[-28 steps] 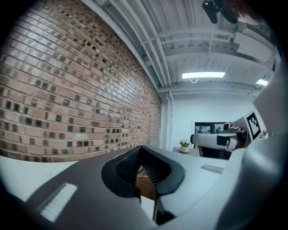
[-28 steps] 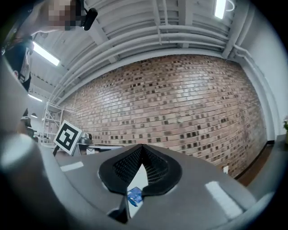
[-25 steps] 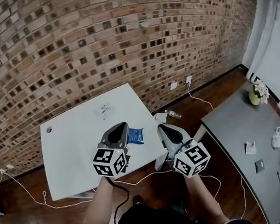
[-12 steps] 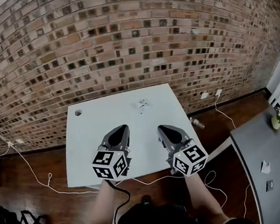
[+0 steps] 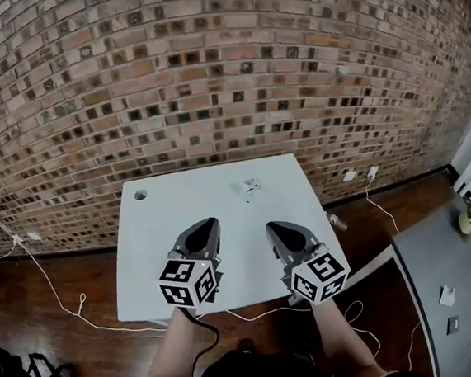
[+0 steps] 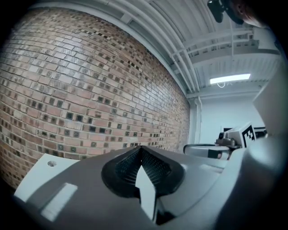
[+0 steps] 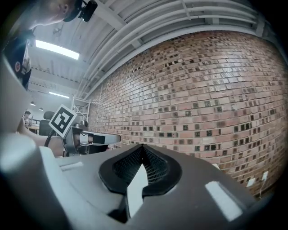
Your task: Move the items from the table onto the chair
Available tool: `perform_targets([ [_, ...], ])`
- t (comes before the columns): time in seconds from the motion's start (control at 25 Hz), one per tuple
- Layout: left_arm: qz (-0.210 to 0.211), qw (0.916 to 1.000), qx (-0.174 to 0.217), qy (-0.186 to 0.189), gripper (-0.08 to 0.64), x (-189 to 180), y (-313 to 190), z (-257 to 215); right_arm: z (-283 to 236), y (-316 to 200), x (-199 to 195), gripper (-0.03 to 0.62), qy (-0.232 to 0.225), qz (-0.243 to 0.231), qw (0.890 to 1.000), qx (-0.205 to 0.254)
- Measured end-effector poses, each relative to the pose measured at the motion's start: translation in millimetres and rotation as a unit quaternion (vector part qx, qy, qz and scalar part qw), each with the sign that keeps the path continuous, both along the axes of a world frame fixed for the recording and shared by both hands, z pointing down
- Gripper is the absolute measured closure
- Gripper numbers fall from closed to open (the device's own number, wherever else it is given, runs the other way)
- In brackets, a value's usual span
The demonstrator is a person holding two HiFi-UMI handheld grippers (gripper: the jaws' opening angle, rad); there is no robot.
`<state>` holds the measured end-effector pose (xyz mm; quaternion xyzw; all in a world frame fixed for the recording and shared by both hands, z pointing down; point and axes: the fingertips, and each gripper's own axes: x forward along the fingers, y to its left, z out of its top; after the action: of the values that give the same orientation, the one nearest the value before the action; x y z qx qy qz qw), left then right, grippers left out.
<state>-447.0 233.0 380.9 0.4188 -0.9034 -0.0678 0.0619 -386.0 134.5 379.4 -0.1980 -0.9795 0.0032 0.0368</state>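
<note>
While two grippers hover closed, one item lies

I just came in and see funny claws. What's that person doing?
A person holds a two-jaw gripper in each hand above a white table by a brick wall. The left gripper and the right gripper are both shut with nothing in them. One small white thing lies near the table's far edge, untouched.

Brick wall, dark wooden floor, white table, grey table at right
</note>
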Motion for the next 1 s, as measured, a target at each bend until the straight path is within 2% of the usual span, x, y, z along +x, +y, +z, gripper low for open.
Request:
perform_targets([
  [0.76, -0.011, 0.9999, -0.002, -0.001, 0.549, -21, -4, 3, -3, -7, -17, 0.591, 0.0, 0.002, 1.0, 0.006],
  [1.0, 0.0, 0.9996, -0.026, 0.004, 0.549, -36, -19, 19, -1, -15, -13, 0.591, 0.01, 0.016, 1.0, 0.003],
])
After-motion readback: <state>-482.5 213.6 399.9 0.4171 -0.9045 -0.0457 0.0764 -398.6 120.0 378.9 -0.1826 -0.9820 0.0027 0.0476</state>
